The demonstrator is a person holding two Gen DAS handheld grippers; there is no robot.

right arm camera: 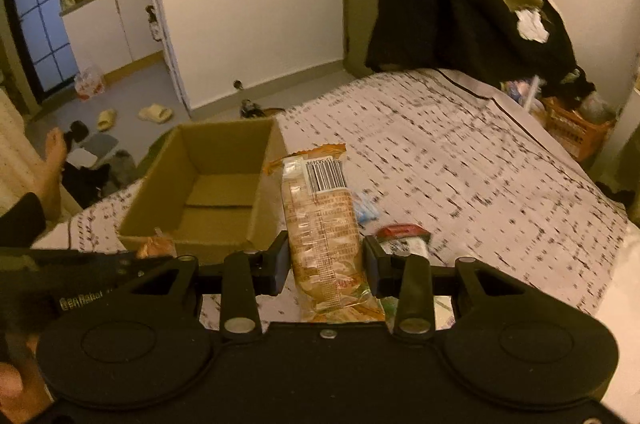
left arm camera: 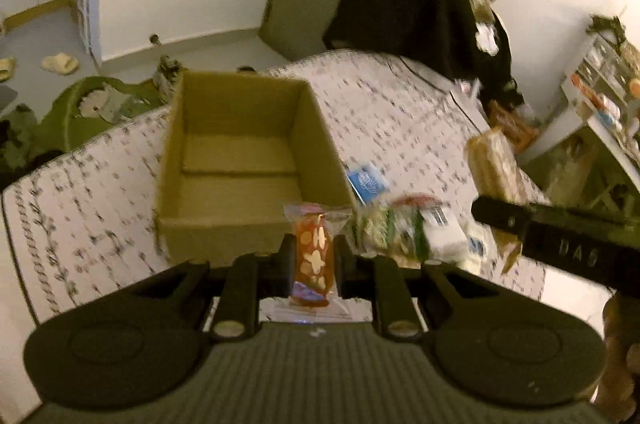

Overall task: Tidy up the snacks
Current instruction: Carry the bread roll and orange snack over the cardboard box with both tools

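A cardboard box point(left arm camera: 240, 160) sits open on the bed point(left arm camera: 400, 112) near its left edge. The left gripper point(left arm camera: 313, 260) has its jaws clamped on a small red wrapped snack point(left arm camera: 314, 256), held just before the box's near wall. To the right, loose snack packets point(left arm camera: 404, 228) lie on the bed. The right gripper point(right arm camera: 326, 264) pinches a long tan biscuit pack point(right arm camera: 324, 236), beside the box's right wall.

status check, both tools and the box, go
Left tool shut on red snack bar. Right tool shut on tan biscuit pack. Cardboard box open, nothing inside. Path unobstructed.
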